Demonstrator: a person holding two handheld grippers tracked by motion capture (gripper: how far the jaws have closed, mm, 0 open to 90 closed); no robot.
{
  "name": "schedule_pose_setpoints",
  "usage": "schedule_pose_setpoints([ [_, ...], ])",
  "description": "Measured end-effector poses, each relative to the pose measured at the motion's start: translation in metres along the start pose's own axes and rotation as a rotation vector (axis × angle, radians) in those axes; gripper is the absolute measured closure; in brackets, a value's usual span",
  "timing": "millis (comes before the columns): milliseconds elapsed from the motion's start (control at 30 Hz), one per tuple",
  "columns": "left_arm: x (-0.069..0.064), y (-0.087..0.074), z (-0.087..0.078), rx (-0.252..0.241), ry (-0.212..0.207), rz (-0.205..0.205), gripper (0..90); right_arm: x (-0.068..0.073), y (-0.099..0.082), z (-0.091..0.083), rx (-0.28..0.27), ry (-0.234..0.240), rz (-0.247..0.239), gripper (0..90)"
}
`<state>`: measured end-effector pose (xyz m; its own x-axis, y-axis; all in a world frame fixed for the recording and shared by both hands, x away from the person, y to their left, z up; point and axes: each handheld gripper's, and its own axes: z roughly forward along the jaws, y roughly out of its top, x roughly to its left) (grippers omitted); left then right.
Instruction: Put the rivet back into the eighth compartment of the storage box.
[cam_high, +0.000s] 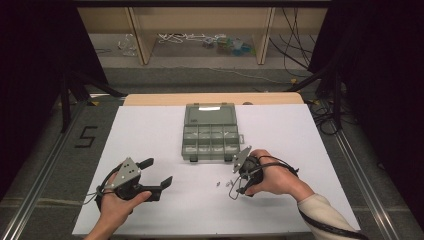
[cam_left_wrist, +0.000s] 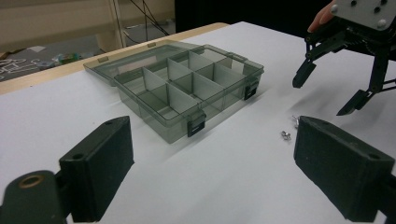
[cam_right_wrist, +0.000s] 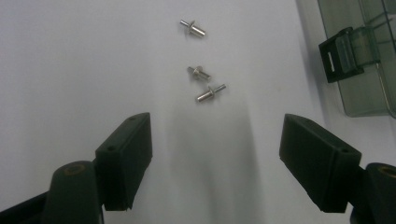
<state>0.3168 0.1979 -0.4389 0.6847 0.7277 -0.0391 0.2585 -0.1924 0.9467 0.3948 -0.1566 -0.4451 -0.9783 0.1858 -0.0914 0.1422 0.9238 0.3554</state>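
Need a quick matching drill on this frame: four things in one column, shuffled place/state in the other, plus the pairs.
Things
1. compartment box
2. small metal pins
3. left claw
4. right claw

Places or states
A. lying loose on the white sheet, near the box's front latch
B. open, pointing down over the pins
C. lid folded back, at the middle of the table
D. open and holding nothing, at the sheet's near left

Pairs: 1-C, 2-A, 3-D, 4-B
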Motion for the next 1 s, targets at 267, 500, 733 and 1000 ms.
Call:
schedule_pose_setpoints([
  [267,0.0,0.0,-0.001,0.009,0.009,0.006,12.2,-0.003,0.009,0.009,0.041,0.018,-0.04,31.4],
  [500,0.0,0.0,0.0,0.005,0.006,0.0,12.5,-0.004,0.018,0.015,0.056,0.037,-0.074,37.9],
  [733,0.001,0.0,-0.001,0.01,0.007,0.016,12.8,-0.006,0.02,0.018,0.067,0.048,-0.078,44.1],
  [1000,0.002,0.0,0.0,-0.002,-0.003,0.014,13.2,-0.007,0.023,0.022,0.082,0.055,-0.09,53.1],
])
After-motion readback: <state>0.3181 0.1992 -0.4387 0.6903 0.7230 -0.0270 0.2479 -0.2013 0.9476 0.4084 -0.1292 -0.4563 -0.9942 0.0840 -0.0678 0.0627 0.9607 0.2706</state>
